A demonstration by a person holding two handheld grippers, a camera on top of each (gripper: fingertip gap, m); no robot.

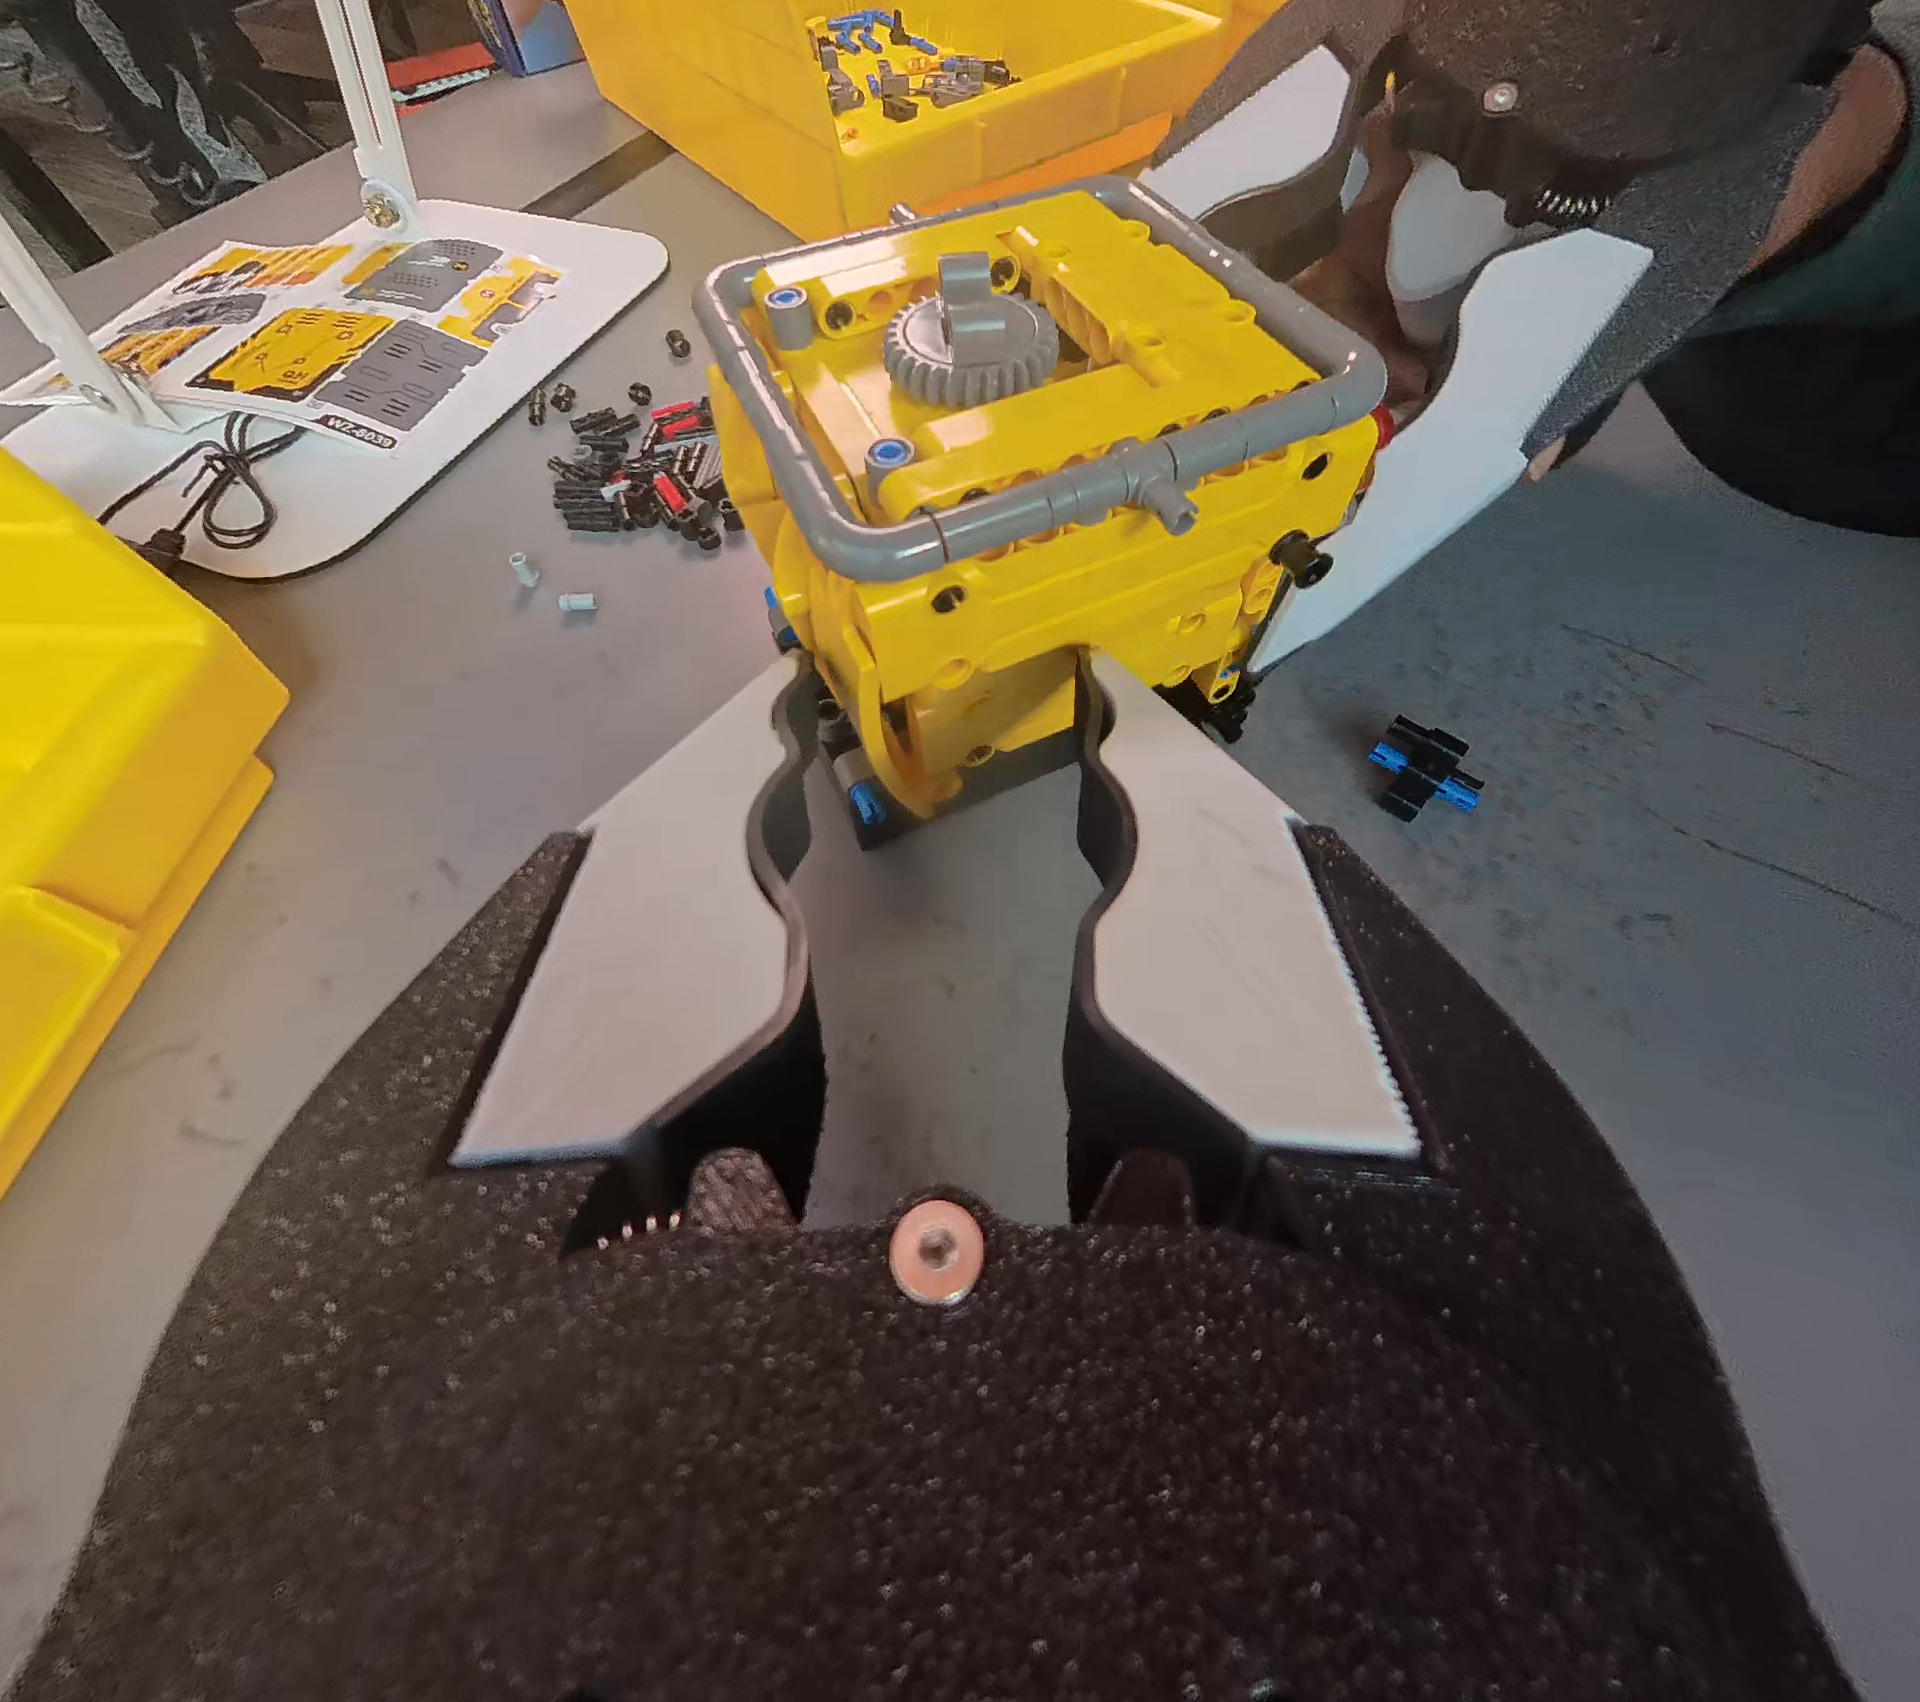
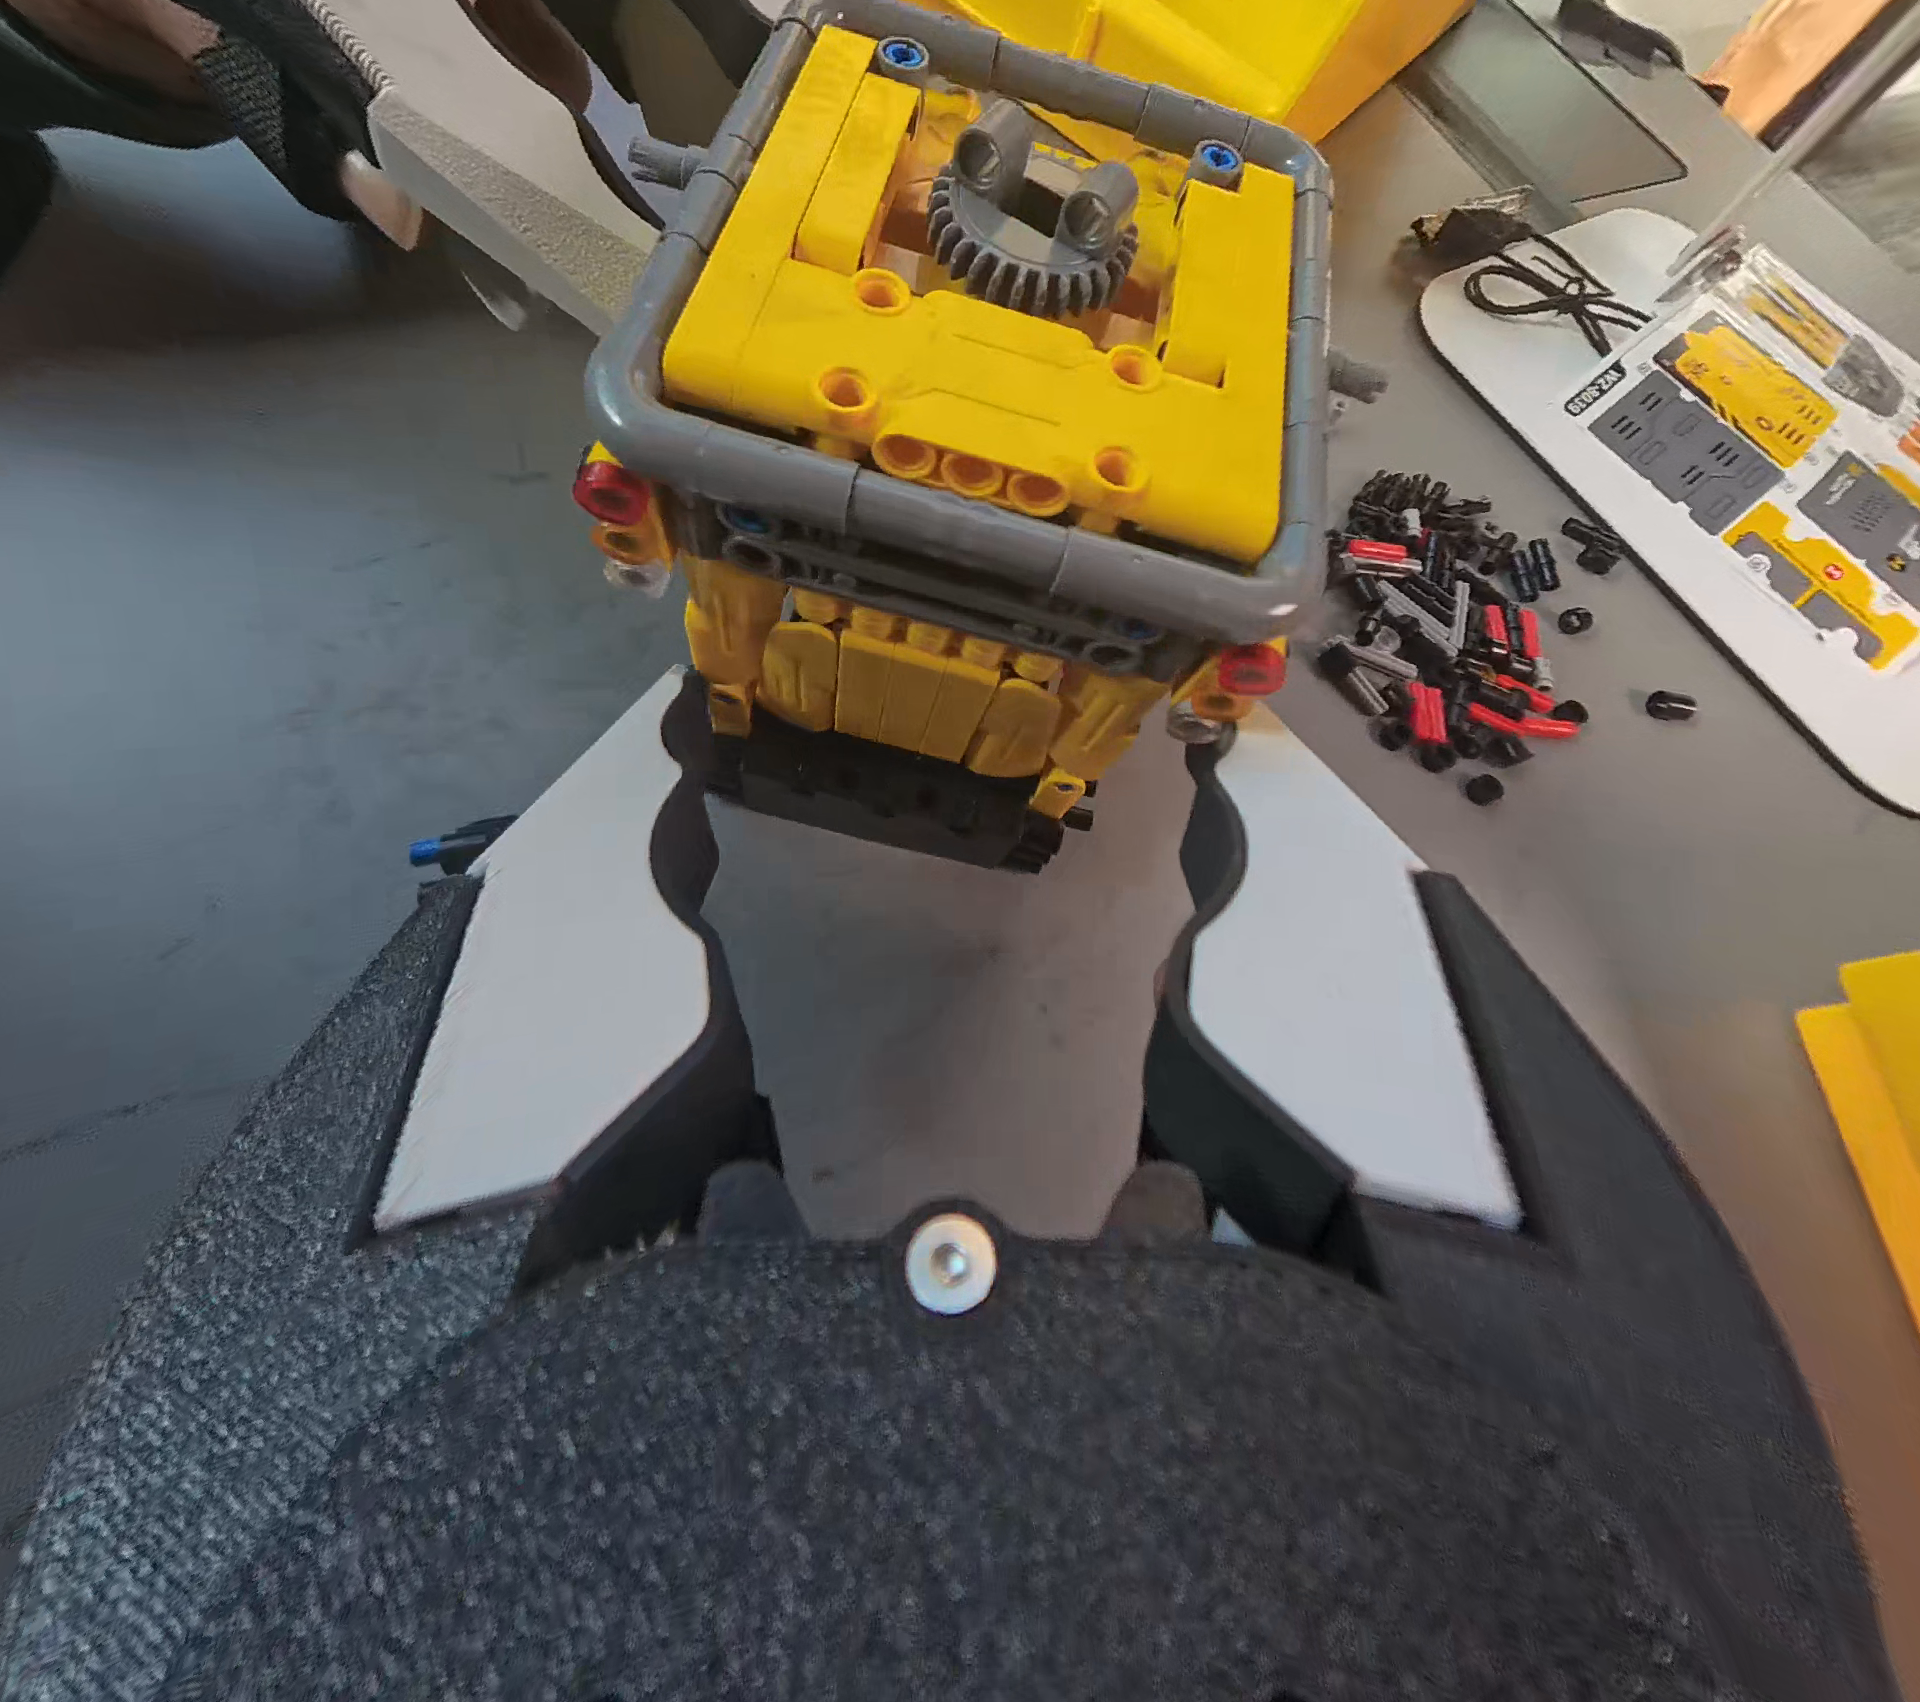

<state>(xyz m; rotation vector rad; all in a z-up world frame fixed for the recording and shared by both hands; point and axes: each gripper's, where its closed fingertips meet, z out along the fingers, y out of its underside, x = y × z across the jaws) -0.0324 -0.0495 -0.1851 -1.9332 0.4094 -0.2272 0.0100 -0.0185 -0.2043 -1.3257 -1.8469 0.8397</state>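
The yellow brick model, ringed by a grey tube frame with a grey gear on top, stood on the grey worktop near its middle, just before a yellow bin. The left gripper had its jaws closed on the model's lower part. The right gripper gripped the model's base from another side. A heap of black and red pins lay beside the model, with a sticker sheet farther toward the edge.
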